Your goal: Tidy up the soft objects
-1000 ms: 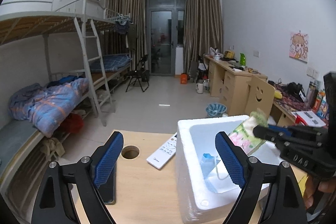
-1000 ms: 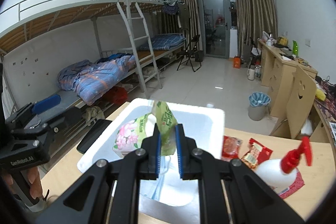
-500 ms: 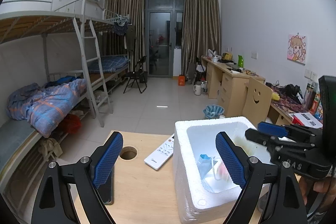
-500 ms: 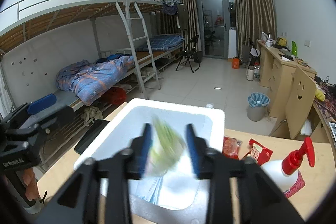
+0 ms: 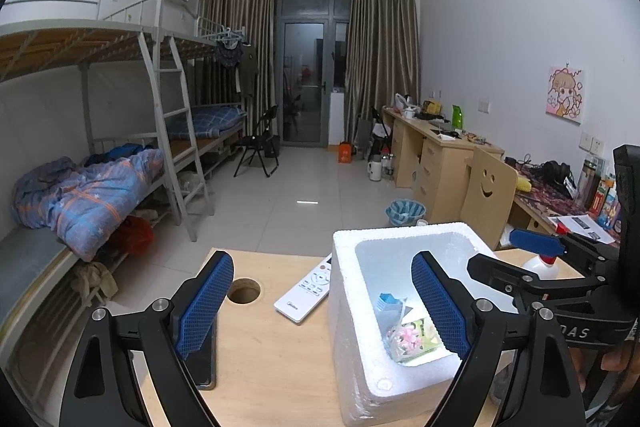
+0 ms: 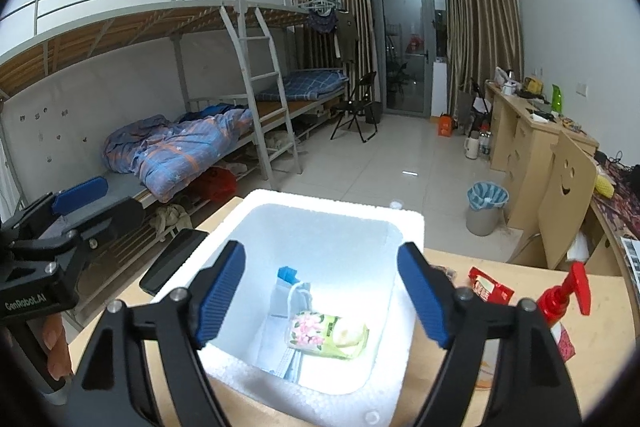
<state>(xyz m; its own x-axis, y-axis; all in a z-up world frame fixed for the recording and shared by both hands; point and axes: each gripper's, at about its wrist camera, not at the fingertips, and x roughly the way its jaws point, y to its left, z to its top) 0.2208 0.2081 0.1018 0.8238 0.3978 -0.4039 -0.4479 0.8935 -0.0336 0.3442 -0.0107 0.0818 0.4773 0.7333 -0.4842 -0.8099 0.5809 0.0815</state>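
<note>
Over a foam box [image 6: 404, 223] on the bench [image 6: 532, 283], the right hand-held gripper [image 6: 320, 291] is opening, nothing between its pads; the tissue pack [image 6: 326, 335] lies inside at six o'clock. Left hand-held gripper [image 5: 320, 307] gapes empty. Best lift straight clear.

You have a white foam box [image 6: 404, 227] on a pale wood desk [image 5: 260, 355]. Inside lies a green packet [image 6: 326, 335] printed with pink flowers, over light blue masks [image 6: 286, 293]. Your jaws wear blue ridged pads. The spray bottle [image 6: 560, 303] has a red trigger; the remote [image 5: 306, 291] is white.
</note>
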